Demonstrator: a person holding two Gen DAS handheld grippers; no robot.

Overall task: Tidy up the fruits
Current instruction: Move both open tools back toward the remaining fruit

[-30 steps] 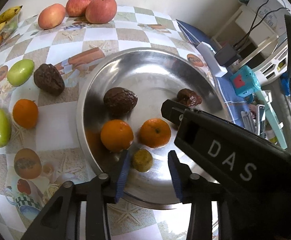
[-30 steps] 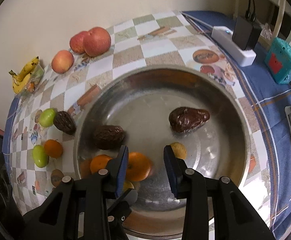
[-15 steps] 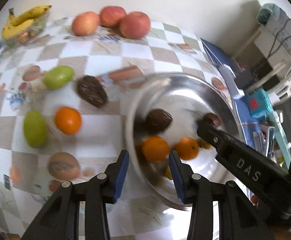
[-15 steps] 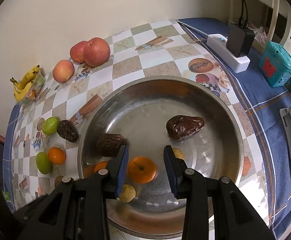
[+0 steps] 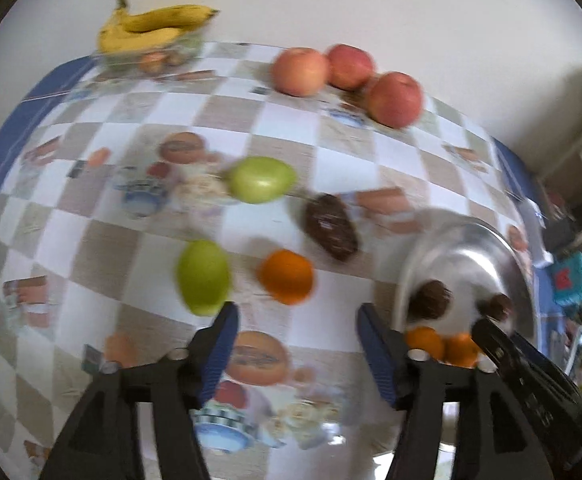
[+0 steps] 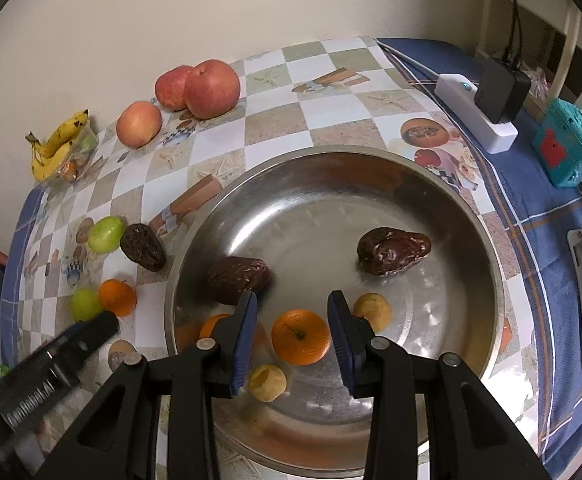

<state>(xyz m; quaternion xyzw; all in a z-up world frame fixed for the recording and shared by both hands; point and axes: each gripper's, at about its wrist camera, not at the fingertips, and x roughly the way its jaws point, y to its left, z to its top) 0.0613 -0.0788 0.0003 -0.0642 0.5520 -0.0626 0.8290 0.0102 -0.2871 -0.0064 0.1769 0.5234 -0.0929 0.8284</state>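
Note:
A steel bowl (image 6: 431, 184) holds two oranges (image 6: 301, 336), two dark brown fruits (image 6: 393, 256) and two small yellow fruits (image 6: 373, 310). On the checked tablecloth left of it lie an orange (image 5: 287, 276), two green fruits (image 5: 203, 276) and a dark brown fruit (image 5: 331, 226). My left gripper (image 5: 295, 340) is open and empty, hovering above the cloth just in front of the loose orange. My right gripper (image 6: 293, 326) is open and empty above the bowl, over an orange. The bowl also shows in the left wrist view (image 5: 471, 236), at the right.
Three apples (image 6: 211, 88) and a banana bunch (image 6: 57, 144) on a clear tub sit at the back by the wall. A white power strip (image 6: 475, 108) with a black plug and a teal box (image 6: 569, 148) lie on the blue cloth at the right.
My left gripper has swung left, out of the bowl and over the loose fruit on the cloth, and its jaws have opened wider. My right gripper has risen slightly over the bowl.

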